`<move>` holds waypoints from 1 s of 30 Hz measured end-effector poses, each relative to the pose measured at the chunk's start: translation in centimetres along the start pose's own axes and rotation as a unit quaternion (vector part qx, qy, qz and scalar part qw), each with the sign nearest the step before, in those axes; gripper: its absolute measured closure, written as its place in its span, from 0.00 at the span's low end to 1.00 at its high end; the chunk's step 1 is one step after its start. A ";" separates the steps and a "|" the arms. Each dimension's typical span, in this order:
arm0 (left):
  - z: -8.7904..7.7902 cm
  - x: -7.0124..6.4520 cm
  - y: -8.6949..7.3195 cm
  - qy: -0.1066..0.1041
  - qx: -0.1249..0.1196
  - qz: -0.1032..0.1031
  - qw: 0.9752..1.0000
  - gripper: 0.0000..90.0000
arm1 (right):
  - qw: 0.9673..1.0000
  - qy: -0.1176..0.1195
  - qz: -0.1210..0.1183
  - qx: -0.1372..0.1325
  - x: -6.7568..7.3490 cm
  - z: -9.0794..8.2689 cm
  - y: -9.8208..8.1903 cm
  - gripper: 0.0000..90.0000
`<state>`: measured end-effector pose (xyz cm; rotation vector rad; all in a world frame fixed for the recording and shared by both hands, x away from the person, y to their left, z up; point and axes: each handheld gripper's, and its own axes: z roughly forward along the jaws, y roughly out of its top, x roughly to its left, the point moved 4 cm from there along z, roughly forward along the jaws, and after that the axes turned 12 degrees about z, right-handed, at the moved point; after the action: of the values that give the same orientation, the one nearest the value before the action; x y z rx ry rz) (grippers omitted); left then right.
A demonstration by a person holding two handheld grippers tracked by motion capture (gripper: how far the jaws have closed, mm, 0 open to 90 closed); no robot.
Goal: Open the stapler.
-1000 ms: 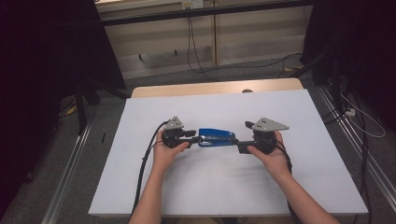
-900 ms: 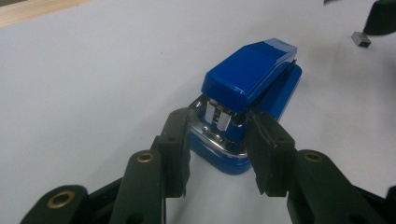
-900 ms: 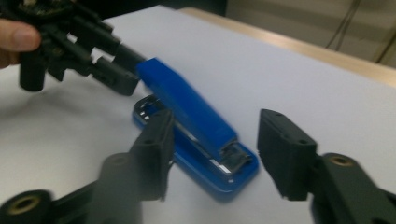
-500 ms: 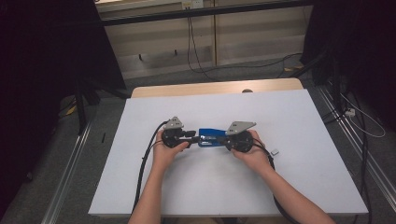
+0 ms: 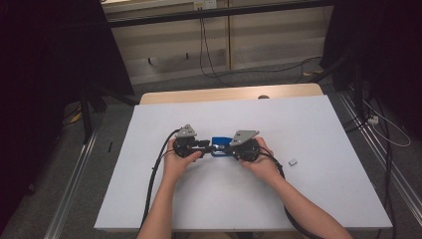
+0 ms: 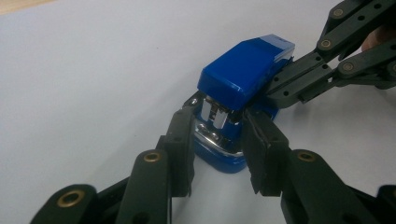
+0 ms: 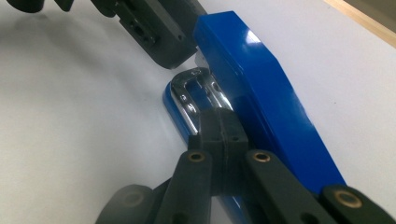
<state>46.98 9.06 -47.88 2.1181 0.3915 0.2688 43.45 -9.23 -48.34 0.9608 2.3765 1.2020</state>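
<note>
the right gripper [image 5: 230,148] has slid in from 3 o'clock, jaws clenched under the blue stapler [image 6: 243,77]; left gripper [image 6: 217,140] grasps its front end, likely prying it open.

One blue stapler [image 5: 221,145] on the white table [image 5: 308,199]; one small grey block [image 5: 293,162] lying apart to its right. Two grippers: left gripper [image 5: 203,145] and right gripper [image 5: 226,148], each with two black jaws and one grey three-cornered plate on top. Two hands, left hand [image 5: 175,160] and right hand [image 5: 261,162], one per gripper. One table in all
</note>
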 end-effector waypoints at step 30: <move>0.1 0.1 0.0 -0.008 -0.005 -0.009 1.000 0.75 | 0.999 0.032 -0.018 -0.028 0.4 1.1 0.6 1.00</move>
<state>47.07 9.05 -47.96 2.1041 0.3979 0.2433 44.02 -8.02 -48.53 0.8712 2.3854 1.2966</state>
